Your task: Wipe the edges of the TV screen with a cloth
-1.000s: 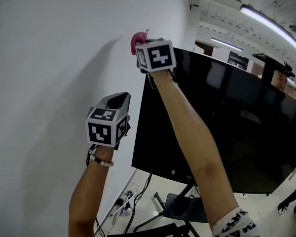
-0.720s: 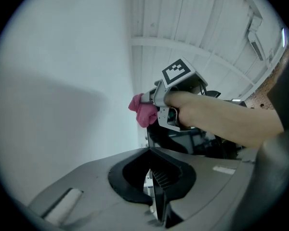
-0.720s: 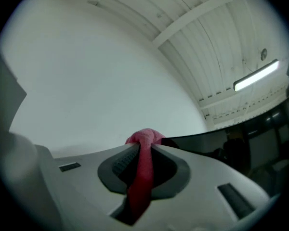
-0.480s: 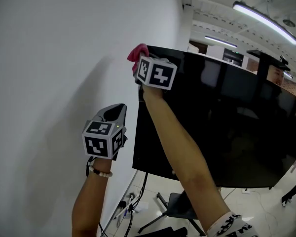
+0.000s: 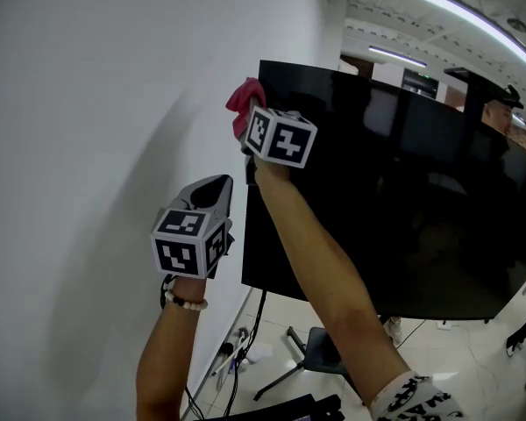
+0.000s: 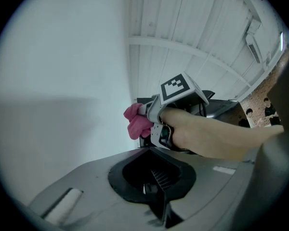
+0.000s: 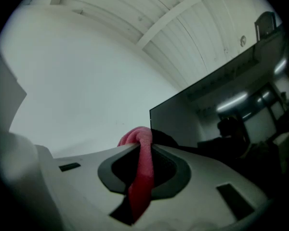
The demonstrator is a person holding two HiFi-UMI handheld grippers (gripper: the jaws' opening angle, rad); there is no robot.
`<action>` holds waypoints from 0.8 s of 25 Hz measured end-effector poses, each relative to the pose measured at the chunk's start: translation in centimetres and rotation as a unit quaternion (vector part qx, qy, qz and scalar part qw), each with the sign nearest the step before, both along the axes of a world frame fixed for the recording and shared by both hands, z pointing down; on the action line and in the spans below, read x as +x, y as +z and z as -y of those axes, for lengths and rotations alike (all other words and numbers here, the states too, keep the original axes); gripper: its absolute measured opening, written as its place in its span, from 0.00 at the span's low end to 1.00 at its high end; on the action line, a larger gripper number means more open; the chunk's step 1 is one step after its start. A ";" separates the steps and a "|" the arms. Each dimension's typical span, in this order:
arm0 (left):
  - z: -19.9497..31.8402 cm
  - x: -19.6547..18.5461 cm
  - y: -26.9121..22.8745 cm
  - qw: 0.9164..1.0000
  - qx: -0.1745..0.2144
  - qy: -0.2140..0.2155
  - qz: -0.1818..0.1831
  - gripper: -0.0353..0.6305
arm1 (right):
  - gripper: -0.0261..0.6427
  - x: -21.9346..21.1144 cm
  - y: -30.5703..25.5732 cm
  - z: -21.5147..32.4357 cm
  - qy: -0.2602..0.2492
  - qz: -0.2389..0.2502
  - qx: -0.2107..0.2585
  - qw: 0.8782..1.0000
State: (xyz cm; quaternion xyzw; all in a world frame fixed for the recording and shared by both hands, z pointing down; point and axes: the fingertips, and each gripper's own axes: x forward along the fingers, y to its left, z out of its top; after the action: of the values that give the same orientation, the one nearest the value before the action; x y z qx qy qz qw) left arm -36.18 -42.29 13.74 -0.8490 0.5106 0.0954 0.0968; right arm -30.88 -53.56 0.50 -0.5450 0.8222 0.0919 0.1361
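Observation:
The black TV screen (image 5: 403,191) stands on a stand beside the white wall. My right gripper (image 5: 249,119) is shut on a pink cloth (image 5: 244,100), which it presses against the screen's left edge a little below the top-left corner. In the right gripper view the cloth (image 7: 140,172) hangs pinched between the jaws of the right gripper (image 7: 143,150), and the TV's corner (image 7: 156,114) shows just beyond. My left gripper (image 5: 214,186) hangs lower and to the left, away from the screen, near the wall. The left gripper (image 6: 156,189) looks shut, with nothing held.
A white wall (image 5: 105,103) fills the left side. Below the TV are its stand legs (image 5: 285,380) and cables with a power strip (image 5: 232,358) on the floor. Ceiling light strips (image 5: 473,16) run at the upper right.
My right gripper has slid the pink cloth down from the TV's top-left corner along the left edge. The left gripper has stayed almost in place.

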 end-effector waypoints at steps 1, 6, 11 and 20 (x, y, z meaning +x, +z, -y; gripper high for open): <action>-0.1 0.0 0.2 1.000 -0.001 0.000 0.000 0.06 | 0.12 0.1 0.6 0.0 -0.002 0.006 -0.002 1.000; -0.5 -0.2 1.6 1.000 -0.012 -0.003 -0.002 0.06 | 0.12 0.4 3.7 0.1 -0.003 0.007 -0.015 1.000; 0.1 -0.7 3.1 0.999 -0.028 -0.012 -0.008 0.06 | 0.12 0.7 7.6 0.5 -0.008 0.004 -0.030 1.000; 1.4 0.4 7.3 0.998 -0.060 -0.017 -0.002 0.06 | 0.12 1.2 14.9 0.9 -0.007 0.006 -0.059 0.998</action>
State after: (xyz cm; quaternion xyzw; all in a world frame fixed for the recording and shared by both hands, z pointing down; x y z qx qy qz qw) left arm -35.80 -43.70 21.04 -0.8445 0.5297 0.0643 0.0463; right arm -29.72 -54.44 15.42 -0.5467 0.8292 0.0390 0.1094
